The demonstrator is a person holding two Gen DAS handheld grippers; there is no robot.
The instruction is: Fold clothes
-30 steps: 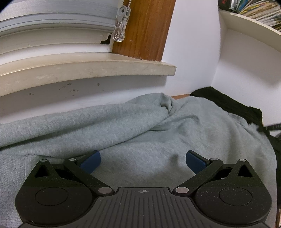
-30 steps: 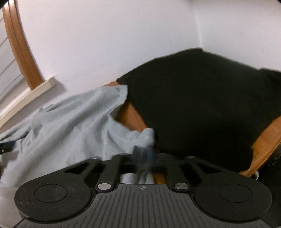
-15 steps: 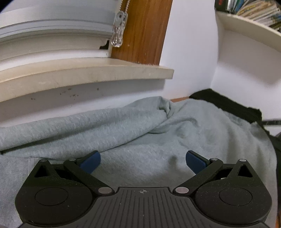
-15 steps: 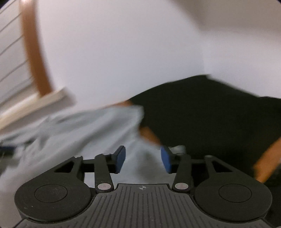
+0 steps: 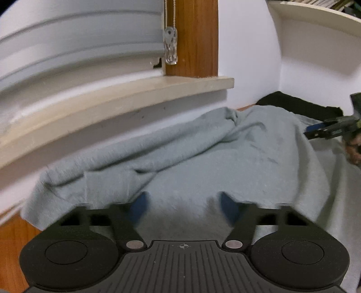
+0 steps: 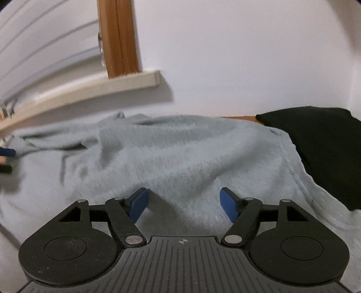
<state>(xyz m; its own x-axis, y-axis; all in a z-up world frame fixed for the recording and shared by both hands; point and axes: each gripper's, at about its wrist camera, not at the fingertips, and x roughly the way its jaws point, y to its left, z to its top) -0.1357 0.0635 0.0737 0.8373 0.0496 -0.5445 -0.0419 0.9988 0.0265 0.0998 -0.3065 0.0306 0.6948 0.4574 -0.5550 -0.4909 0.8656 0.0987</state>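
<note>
Grey sweatshirt (image 6: 180,153) released: right tool (image 6: 182,202) now wide open; left tool (image 5: 182,207) stays wide.

No text, label, brand or number can be read; the book spines on the shelf (image 5: 315,4) at 1 o'clock are too blurred

The sweatshirt (image 6: 180,157) lies spread on the table (image 5: 13,254) below the windowsill (image 5: 126,99); a second garment (image 6: 322,146) lies right of it, partly beneath its edge; both grippers hang over the sweatshirt, left gripper (image 5: 183,208) left of right gripper (image 6: 183,204).
</note>
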